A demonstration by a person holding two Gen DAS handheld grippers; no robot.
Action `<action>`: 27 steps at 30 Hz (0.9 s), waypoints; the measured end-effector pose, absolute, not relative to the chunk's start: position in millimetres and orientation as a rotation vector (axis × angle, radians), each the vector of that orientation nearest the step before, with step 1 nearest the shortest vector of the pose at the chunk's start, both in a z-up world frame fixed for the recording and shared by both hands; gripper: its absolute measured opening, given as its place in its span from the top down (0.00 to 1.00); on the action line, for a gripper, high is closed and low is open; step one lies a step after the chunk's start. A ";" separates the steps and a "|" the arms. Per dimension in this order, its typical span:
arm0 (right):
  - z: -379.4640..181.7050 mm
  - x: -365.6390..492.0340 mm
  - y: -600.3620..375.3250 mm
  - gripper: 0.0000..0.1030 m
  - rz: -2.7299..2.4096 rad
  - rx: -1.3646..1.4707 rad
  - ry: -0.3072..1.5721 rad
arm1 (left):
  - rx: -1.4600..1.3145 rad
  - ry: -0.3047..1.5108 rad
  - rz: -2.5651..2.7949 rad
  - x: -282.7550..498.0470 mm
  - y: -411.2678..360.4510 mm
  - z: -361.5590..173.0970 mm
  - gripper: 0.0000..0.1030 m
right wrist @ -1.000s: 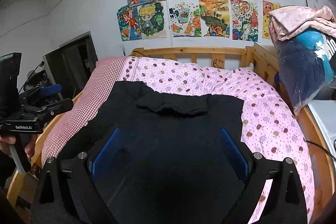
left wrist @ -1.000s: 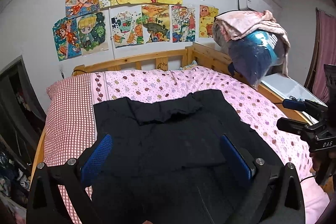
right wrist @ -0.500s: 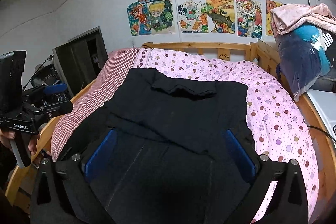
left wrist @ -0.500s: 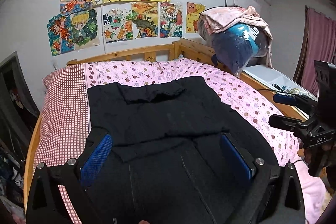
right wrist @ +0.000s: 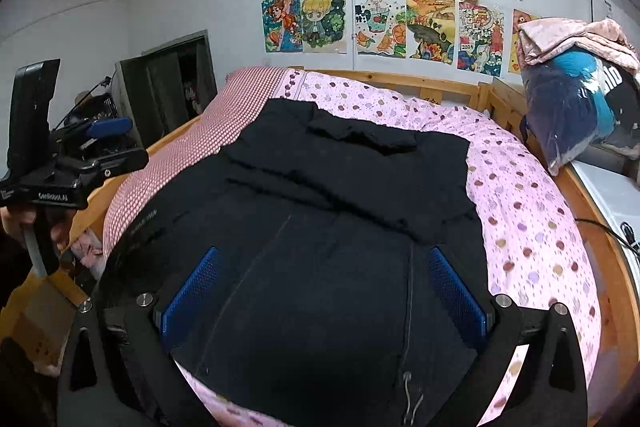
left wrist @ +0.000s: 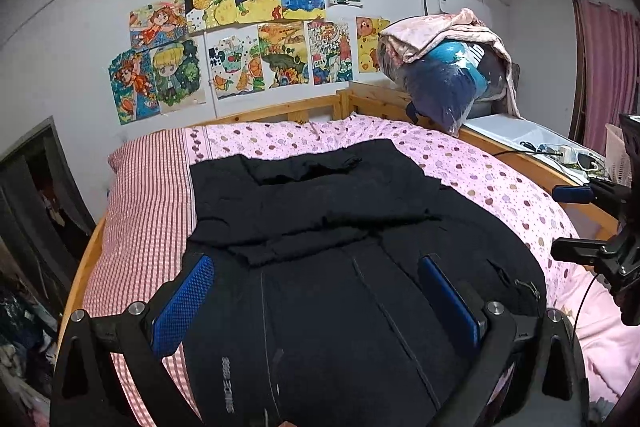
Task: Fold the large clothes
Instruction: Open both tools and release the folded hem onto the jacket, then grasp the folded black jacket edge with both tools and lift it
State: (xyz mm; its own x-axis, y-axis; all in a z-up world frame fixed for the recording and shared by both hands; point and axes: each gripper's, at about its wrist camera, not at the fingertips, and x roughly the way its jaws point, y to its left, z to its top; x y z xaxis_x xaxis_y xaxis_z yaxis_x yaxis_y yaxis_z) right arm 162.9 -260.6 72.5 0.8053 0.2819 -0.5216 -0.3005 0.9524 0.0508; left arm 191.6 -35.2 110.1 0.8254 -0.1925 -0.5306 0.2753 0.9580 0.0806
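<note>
A large black garment (left wrist: 320, 227) lies spread on the bed, its far part folded back over the near part. It also shows in the right wrist view (right wrist: 340, 207). My left gripper (left wrist: 316, 291) is open and empty, hovering above the garment's near half. My right gripper (right wrist: 324, 287) is open and empty, also above the near half. The right gripper's body shows at the right edge of the left wrist view (left wrist: 592, 227); the left gripper's body shows at the left of the right wrist view (right wrist: 68, 163).
The bed has a pink dotted cover (left wrist: 480, 167) and a red checked pillow (left wrist: 148, 195) inside a wooden frame (right wrist: 612, 267). A bagged bundle with a pink blanket (left wrist: 448, 67) sits at the bed's right corner. A dark cabinet (right wrist: 168, 83) stands to the left.
Both grippers have drawn back toward the bed's near end and risen, so more of the garment's near half shows. The garment lies as before and both grippers stay open.
</note>
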 end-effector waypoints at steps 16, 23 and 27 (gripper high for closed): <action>-2.8 115.8 -277.0 0.02 0.230 -0.052 0.612 | 0.195 0.565 -0.239 130.7 -22.8 37.8 0.00; -33.7 108.5 -278.5 0.02 0.201 -0.083 0.659 | 0.206 0.625 -0.252 119.7 -16.1 6.0 0.00; -44.8 108.4 -273.4 0.02 0.203 -0.121 0.693 | 0.212 0.663 -0.277 116.3 -14.6 -5.6 0.00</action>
